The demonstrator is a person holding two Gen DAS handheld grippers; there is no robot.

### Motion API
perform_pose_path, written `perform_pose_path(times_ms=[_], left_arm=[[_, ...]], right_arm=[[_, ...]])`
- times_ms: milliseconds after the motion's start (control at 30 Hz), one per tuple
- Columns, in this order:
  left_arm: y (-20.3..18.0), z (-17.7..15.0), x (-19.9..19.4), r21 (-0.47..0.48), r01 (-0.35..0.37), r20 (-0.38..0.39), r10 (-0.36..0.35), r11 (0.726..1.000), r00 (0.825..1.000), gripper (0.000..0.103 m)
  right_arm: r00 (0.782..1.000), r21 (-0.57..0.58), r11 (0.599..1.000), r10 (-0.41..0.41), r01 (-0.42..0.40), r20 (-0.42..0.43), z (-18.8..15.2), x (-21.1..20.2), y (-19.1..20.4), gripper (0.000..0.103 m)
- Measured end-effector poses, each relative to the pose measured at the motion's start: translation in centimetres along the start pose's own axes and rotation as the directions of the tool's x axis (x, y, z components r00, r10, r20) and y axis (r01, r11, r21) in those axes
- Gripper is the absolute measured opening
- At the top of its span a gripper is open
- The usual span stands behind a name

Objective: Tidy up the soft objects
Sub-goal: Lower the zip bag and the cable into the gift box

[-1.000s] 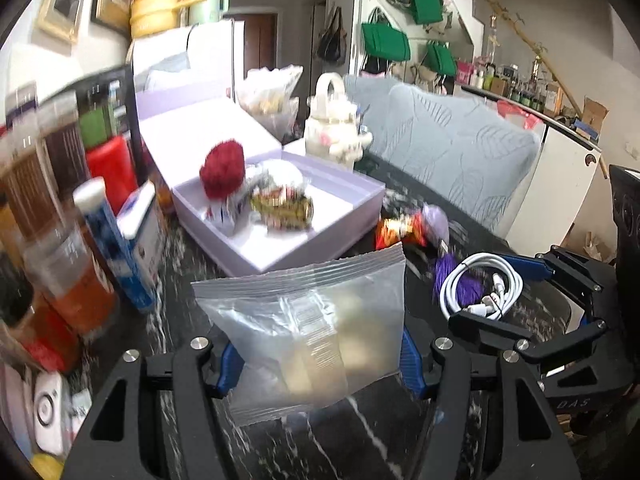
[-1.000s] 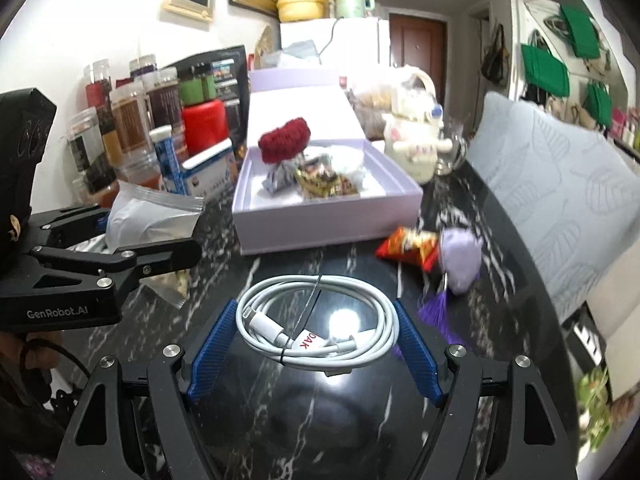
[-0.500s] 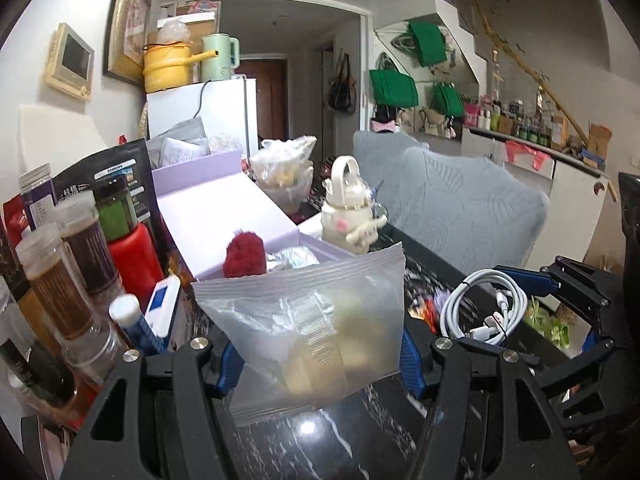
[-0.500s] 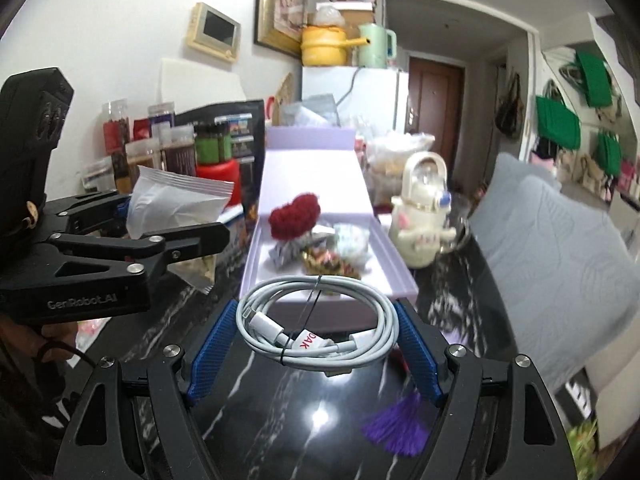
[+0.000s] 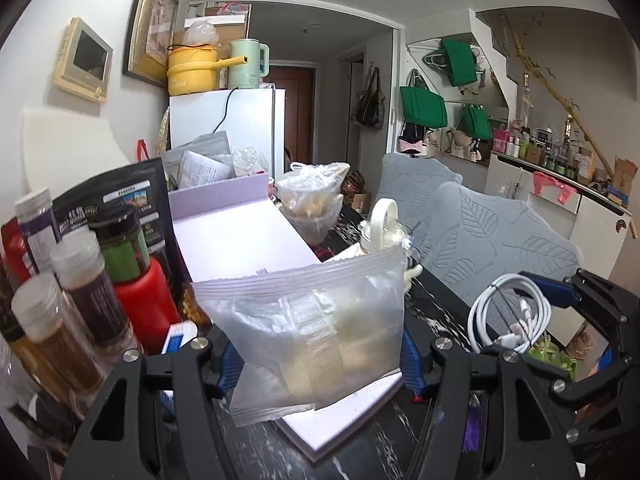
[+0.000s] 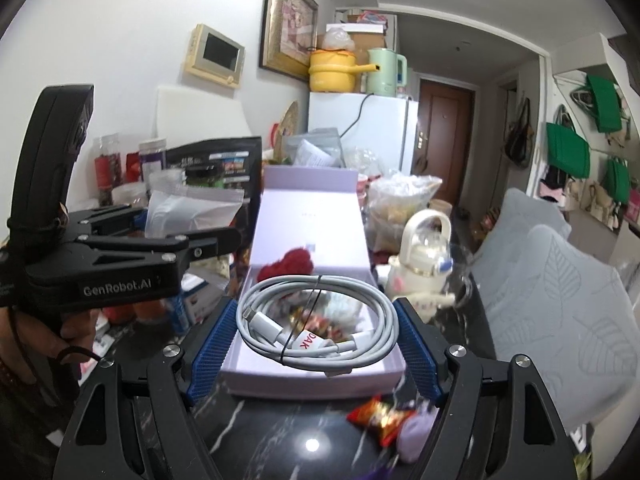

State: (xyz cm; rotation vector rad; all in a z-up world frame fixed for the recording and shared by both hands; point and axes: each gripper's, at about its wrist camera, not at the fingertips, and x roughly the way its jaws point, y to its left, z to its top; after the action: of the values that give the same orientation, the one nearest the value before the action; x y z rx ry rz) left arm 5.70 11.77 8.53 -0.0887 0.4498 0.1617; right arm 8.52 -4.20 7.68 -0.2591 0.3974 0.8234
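Note:
My left gripper (image 5: 320,356) is shut on a clear zip bag (image 5: 316,328) with pale contents, held upright above the black marble table. The same zip bag (image 6: 192,210) shows at the left of the right wrist view. My right gripper (image 6: 316,340) is shut on a coiled white cable (image 6: 316,322), lifted over the near end of the open lilac box (image 6: 312,376). The coiled white cable (image 5: 508,316) also hangs at the right of the left wrist view. Inside the box lie a red fluffy thing (image 6: 290,266) and some wrapped sweets, partly hidden by the cable.
Jars and a red bottle (image 5: 140,304) crowd the left side. A white teapot-shaped toy (image 6: 424,264) stands right of the box. A red snack packet (image 6: 378,420) and a lilac plush (image 6: 416,432) lie on the table (image 6: 280,440) near me. Grey chair backs (image 6: 560,292) line the right.
Both grippers have risen with the bag and the cable still held, and the view has tipped up towards the room. The cable now hangs over the box instead of the bare table.

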Motion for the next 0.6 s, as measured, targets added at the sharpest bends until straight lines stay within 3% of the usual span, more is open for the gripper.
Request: perform_pose_path(times_ms=[333,600], left_arm=[[1.4,2.9,3.4,-0.006,-0.034,0.019,0.034,0.999,0.999,0.062],[2.1,2.1,6.7,0.0,-0.065,-0.028,0.065,0.998,0.997,0.062]], right_arm=[[0.999,-0.005,1.0,0.021,-0.021,0.046,3.5,3.4,-2.1,0.078],[0.999,0.029,0.999,0.035,-0.035,0.019,3.7,7.4,-3.4,0.078]])
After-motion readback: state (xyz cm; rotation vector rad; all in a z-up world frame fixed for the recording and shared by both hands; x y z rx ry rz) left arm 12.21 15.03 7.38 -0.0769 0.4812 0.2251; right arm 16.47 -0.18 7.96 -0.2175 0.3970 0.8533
